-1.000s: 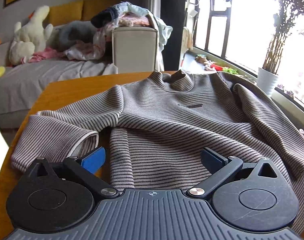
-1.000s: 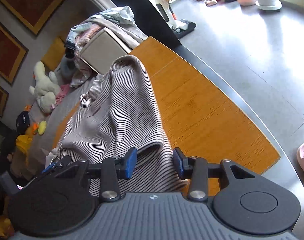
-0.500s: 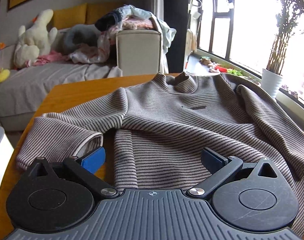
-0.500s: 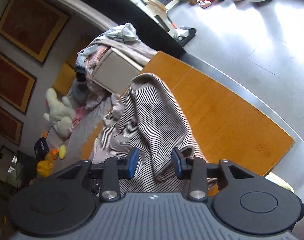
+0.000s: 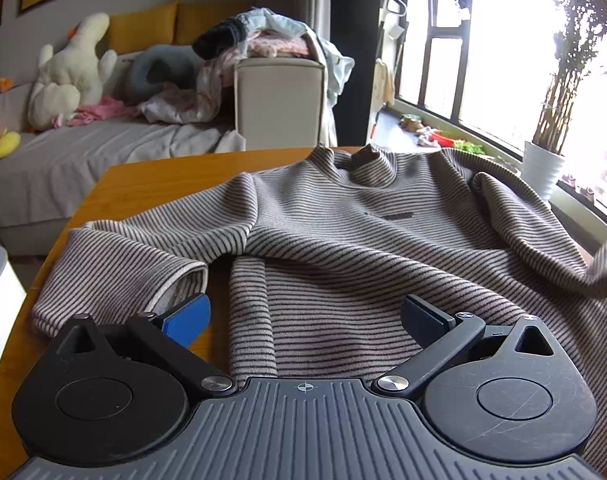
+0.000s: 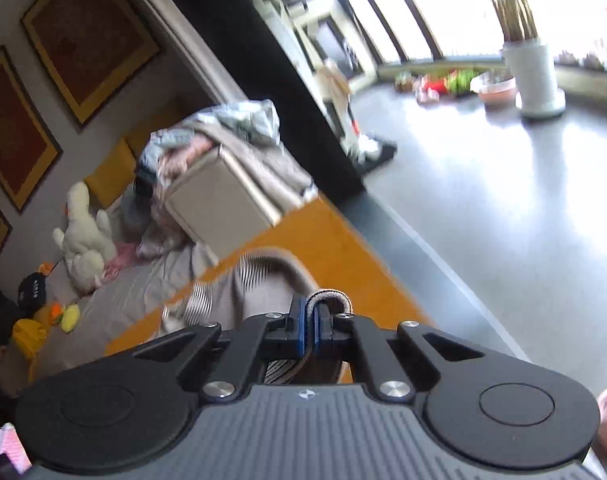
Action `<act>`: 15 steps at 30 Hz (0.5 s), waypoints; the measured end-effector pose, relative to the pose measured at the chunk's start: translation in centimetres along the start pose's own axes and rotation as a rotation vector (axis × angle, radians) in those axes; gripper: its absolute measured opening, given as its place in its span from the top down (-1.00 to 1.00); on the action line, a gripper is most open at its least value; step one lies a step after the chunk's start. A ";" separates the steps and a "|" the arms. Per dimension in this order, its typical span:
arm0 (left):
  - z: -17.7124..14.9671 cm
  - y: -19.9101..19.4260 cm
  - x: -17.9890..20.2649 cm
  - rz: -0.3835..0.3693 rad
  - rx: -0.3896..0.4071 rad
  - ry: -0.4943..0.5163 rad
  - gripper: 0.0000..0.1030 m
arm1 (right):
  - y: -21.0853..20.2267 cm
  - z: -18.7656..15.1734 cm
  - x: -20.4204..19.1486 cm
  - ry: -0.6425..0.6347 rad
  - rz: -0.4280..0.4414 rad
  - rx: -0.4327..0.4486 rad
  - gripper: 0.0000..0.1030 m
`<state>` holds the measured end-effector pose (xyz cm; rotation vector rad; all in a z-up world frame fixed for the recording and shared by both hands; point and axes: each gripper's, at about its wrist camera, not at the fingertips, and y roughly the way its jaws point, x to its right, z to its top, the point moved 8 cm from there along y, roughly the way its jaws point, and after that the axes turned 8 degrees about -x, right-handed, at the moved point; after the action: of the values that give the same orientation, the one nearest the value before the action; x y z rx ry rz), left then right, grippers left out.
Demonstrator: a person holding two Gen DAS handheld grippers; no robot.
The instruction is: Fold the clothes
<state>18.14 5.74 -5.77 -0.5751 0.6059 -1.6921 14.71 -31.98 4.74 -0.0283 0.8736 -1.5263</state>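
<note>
Since the earlier frame the right gripper [image 6: 314, 330] has pinched the cuff [image 6: 328, 297] and lifted it at lower centre. The sweater [image 5: 363, 240] lies across the table [image 5: 151, 184], its sleeve running toward upper left; the left gripper [image 5: 305, 316] gapes wide and empty.

Home liv. rm: sofa [image 5: 83, 152], plush toy [image 5: 69, 80].

Each claw, left [image 5: 305, 316] and right [image 6: 310, 322], has a ribbed grey body, 2 black round discs, black linkage arms with silver screws, blue pads and a small crosshair mark.
</note>
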 end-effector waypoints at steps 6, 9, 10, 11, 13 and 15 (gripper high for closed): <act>0.0 0.0 -0.2 -0.015 -0.002 -0.020 -1.00 | -2.7 10.1 -5.8 -0.233 0.006 0.210 0.92; 0.0 -0.4 -0.2 -0.039 0.013 -0.022 -1.00 | -1.1 9.8 -11.4 -0.337 0.106 0.161 0.92; 0.1 -0.7 -0.2 -0.048 0.022 -0.020 -1.00 | 0.1 9.1 -13.6 -0.364 0.144 0.126 0.92; 0.1 -1.0 -0.2 -0.057 0.030 -0.019 -1.00 | 1.2 8.3 -15.7 -0.391 0.182 0.090 0.92; 0.1 -1.5 -0.1 -0.075 0.048 -0.016 -1.00 | 3.5 6.6 -19.9 -0.448 0.247 0.026 0.92; -0.1 -2.1 0.2 -0.098 0.053 -0.005 -1.00 | 5.6 4.3 -23.7 -0.505 0.298 -0.027 0.92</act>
<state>16.52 5.94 -4.38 -0.5792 0.5350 -1.7928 26.04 -13.15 16.00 -0.2791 0.4678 -1.1530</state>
